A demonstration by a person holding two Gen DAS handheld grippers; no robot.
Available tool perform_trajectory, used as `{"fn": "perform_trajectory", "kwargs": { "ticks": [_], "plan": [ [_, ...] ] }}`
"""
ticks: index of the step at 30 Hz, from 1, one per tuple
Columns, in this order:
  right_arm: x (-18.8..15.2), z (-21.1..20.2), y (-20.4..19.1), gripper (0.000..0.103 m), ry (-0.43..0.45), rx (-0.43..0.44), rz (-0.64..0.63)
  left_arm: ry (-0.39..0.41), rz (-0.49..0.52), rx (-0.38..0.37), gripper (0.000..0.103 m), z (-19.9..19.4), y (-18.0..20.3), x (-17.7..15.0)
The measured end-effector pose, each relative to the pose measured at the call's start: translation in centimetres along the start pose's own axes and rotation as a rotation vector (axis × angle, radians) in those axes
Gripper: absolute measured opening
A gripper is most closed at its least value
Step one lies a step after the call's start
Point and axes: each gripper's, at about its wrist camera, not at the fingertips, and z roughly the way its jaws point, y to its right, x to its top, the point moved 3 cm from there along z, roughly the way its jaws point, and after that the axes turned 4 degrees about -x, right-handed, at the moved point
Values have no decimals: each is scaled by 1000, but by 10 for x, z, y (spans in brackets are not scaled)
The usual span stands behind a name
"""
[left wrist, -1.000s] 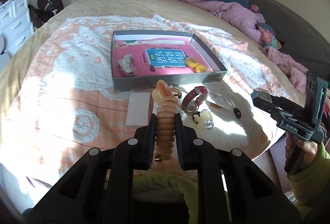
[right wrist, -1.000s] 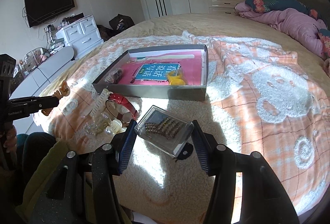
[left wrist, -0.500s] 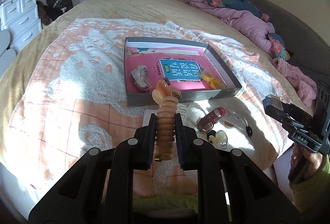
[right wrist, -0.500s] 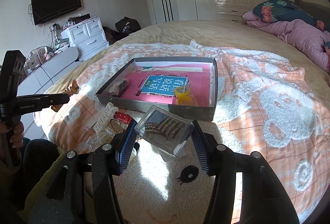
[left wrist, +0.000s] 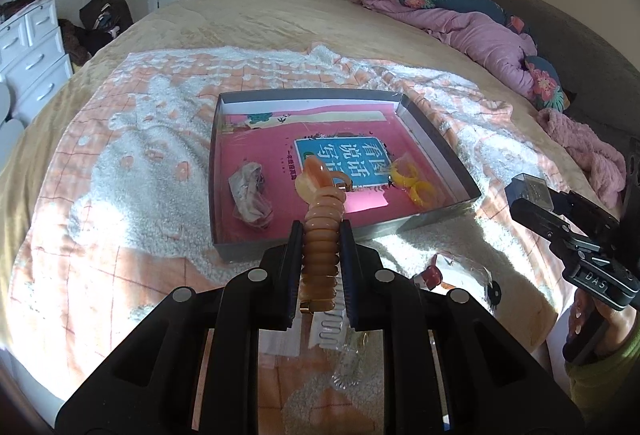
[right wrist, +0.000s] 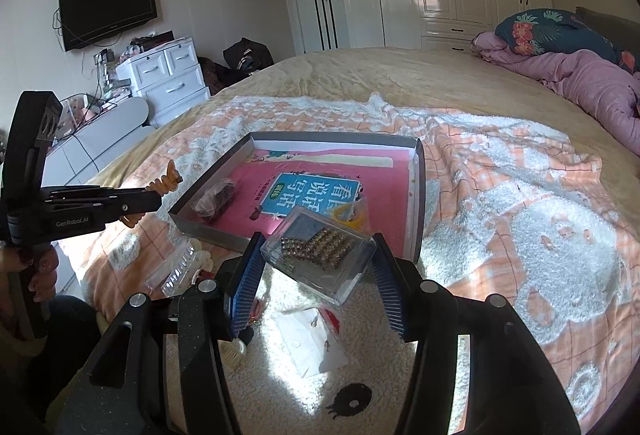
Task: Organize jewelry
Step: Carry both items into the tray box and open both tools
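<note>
On the bed, a grey tray is sitting mid-blanket — the left gripper is pinching an amber bracelet over the tray's near edge, the right gripper is clamping a clear box, and loose trinkets are lying by the bed's near edge.

A: Count, containers?
B: One grey tray, one clear plastic case.
A: Loose pieces?
B: Two yellow rings in the tray, one amber coil bracelet, one crumpled pouch.
</note>
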Motion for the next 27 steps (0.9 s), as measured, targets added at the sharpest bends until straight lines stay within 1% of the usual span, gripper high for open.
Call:
{"fn": "perform_trajectory", "kwargs": {
  "ticks": [6,15,27],
  "plan": [
    [8,23,8,52,-20,-16,-7,-17,28,8,11,21,7,12],
    [15,54,24,52,-47,-45,-3,-58,52,22,11,50,10,16],
    [9,93,37,52,-122,-82,-10,-96,68,16,11,79,14,22]
  ]
}}
